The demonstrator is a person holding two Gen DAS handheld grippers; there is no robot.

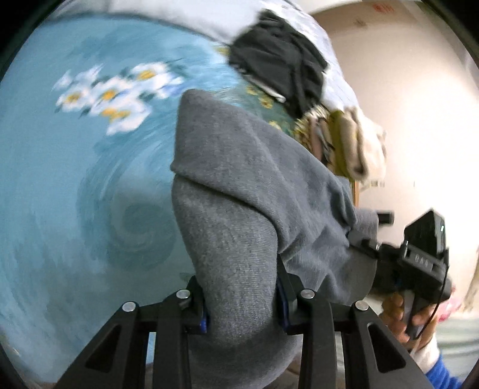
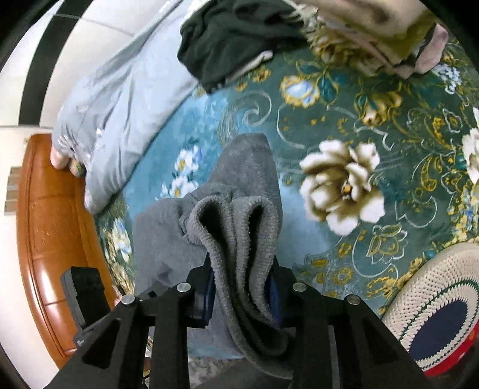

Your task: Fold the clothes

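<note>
grey garment (image 1: 257, 194) bunched between both tools, held above the teal floral bedspread (image 2: 359, 125). left gripper (image 1: 239, 302) clamped on its fabric, right gripper (image 2: 239, 287) pinching a folded edge. ahead: dark clothes pile (image 2: 236, 39), grey pillow (image 2: 119, 98), wooden bed frame (image 2: 51, 227) left, cream wall (image 1: 404, 104).

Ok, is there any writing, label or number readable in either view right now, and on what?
Nothing reads clearly.
Raised letters on the right gripper's body: too blurred to read.
Red marks on the wall, top right: too small to read.
Small white print on the left gripper's body: too small to read.
The grey garment both grippers clamp shows no label.
</note>
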